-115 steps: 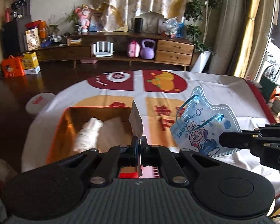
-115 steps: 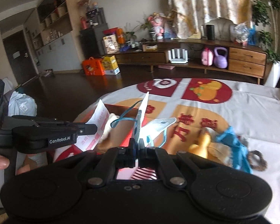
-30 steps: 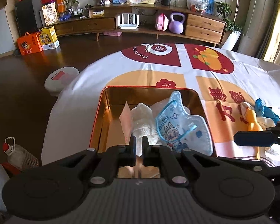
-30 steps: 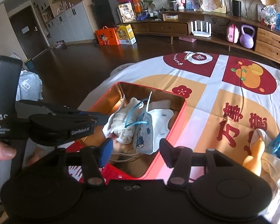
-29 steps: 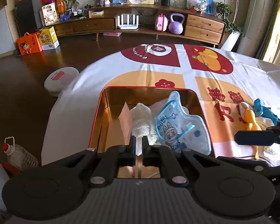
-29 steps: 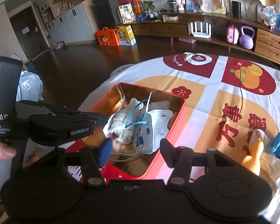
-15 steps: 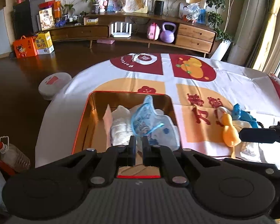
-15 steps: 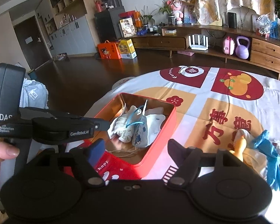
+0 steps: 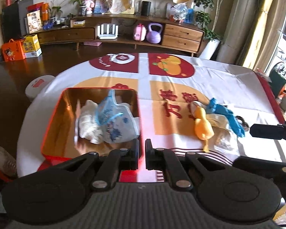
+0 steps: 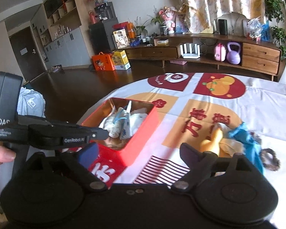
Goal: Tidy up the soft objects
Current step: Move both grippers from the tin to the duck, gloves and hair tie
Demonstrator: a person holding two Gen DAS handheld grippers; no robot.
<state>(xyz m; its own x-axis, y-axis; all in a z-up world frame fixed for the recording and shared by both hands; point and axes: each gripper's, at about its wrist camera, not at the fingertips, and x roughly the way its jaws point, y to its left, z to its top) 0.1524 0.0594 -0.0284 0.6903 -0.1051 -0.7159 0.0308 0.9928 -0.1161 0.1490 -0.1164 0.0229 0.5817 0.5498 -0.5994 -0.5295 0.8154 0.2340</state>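
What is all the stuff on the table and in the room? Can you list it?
tin: 1, red outside and gold inside, on tablecloth
mask: 1, blue print, in tin
white cloth: 1, in tin, beside mask
tablecloth: 1, white, red, orange
duck: 1, yellow, right of tin
blue glove: 1, beside duck
kettlebell: 1, purple, on sideboard shelf
left gripper: 1, black, shut, empty
right gripper: 1, black, opening, empty

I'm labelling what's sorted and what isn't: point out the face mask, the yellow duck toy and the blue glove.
face mask (image 9: 116,123), left wrist view, on its printed front panel.
yellow duck toy (image 9: 203,126), left wrist view, on its body.
blue glove (image 9: 226,115), left wrist view, on its palm.
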